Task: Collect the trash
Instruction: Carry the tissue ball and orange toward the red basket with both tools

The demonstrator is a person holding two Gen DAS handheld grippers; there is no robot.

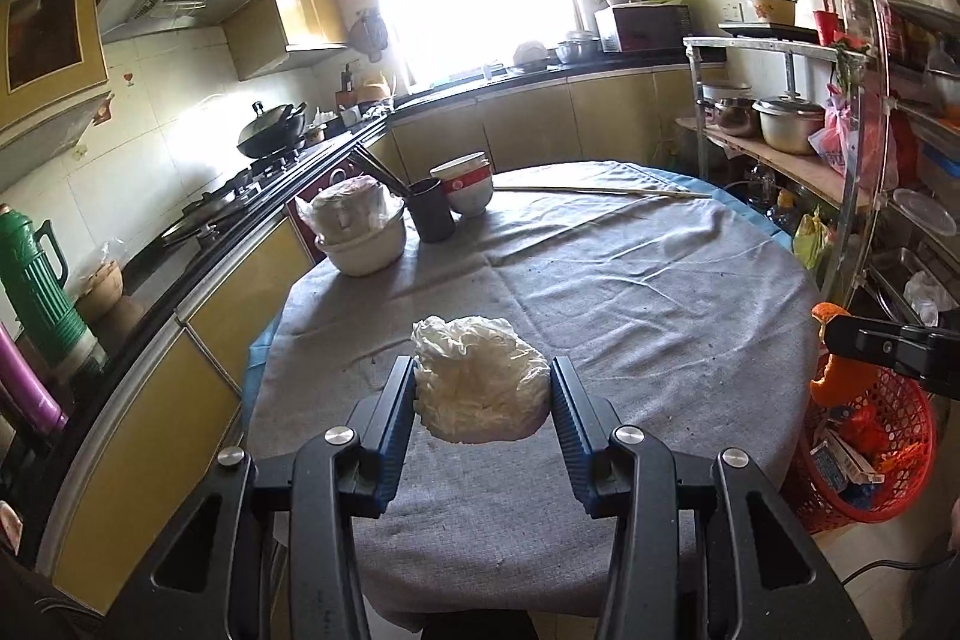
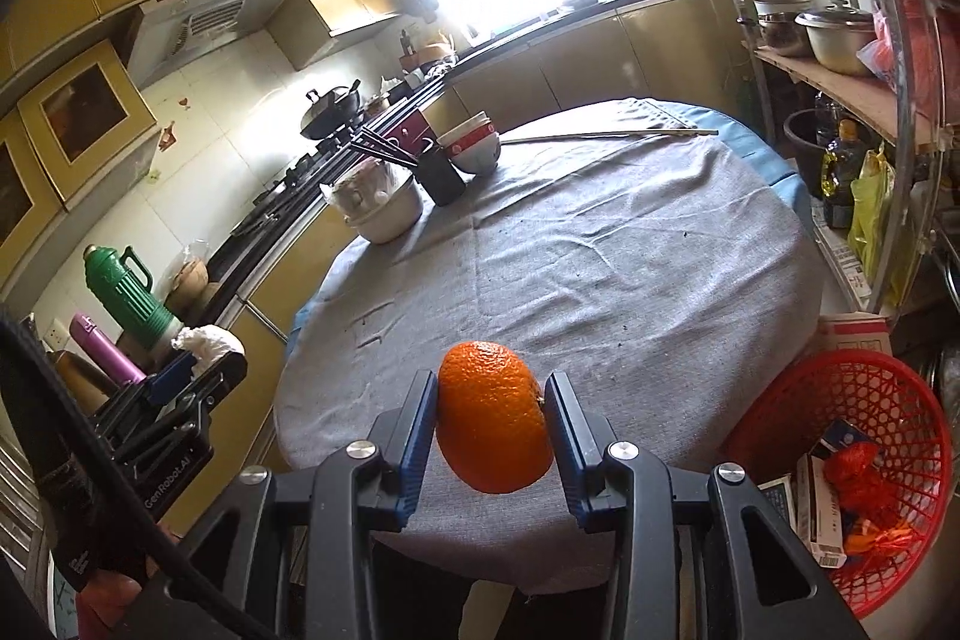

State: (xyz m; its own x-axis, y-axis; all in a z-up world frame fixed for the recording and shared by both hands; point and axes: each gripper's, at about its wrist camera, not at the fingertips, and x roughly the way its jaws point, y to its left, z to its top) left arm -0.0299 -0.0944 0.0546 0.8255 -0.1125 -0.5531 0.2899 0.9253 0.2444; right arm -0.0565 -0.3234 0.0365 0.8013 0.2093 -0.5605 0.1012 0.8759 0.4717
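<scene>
My left gripper (image 1: 483,382) is shut on a crumpled white tissue wad (image 1: 480,382) and holds it above the near part of the round table's grey cloth (image 1: 630,292). My right gripper (image 2: 491,400) is shut on an orange peel (image 2: 492,418), held above the table's near edge. In the left wrist view the right gripper (image 1: 840,334) and its orange peel (image 1: 831,382) show at the far right, over the red mesh trash basket (image 1: 900,436). In the right wrist view the basket (image 2: 780,424) stands on the floor at the lower right with boxes and red netting in it. The left gripper and tissue (image 2: 207,343) show at the left.
At the table's far left stand stacked bowls (image 1: 363,235), a dark cup with chopsticks (image 1: 432,211) and red-and-white bowls (image 1: 468,187). A long thin stick (image 1: 600,190) lies along the far edge. A metal shelf rack with pots (image 1: 786,124) stands right. A counter with stove and wok (image 1: 270,133) runs left.
</scene>
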